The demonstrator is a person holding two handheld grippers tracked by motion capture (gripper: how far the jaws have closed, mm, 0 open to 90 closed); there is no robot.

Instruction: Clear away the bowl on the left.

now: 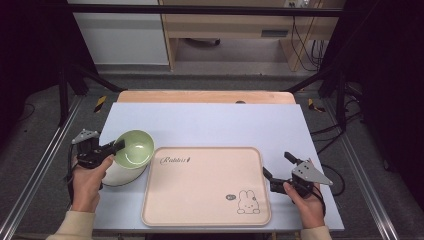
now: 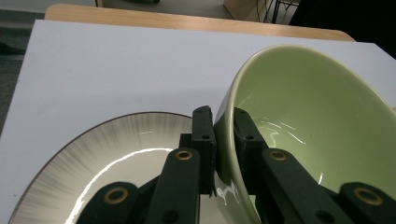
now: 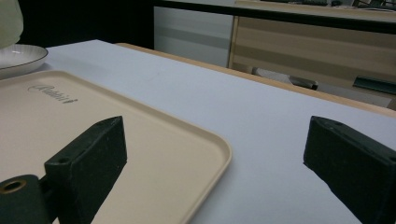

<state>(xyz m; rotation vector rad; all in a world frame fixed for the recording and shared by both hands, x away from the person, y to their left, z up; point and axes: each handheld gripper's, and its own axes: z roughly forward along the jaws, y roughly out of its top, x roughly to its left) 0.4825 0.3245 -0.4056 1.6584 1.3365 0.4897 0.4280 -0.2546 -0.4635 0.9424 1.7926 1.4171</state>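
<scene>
A pale green bowl [image 1: 134, 148] [image 2: 317, 121] hangs tilted above a white plate [image 1: 116, 176] [image 2: 116, 154] with a dark rim at the table's left. My left gripper [image 1: 119, 145] [image 2: 223, 126] is shut on the bowl's rim, one jaw outside and one inside. A beige tray [image 1: 200, 200] [image 3: 154, 140] with a rabbit drawing lies in the middle of the table. My right gripper [image 1: 278, 165] [image 3: 215, 154] stands open at the tray's right edge, with the tray's corner between its jaws and nothing held.
The light blue table top [image 1: 220, 125] has free room behind the tray. A wooden edge runs along its far side. A black frame and metal rails stand on both sides of the table.
</scene>
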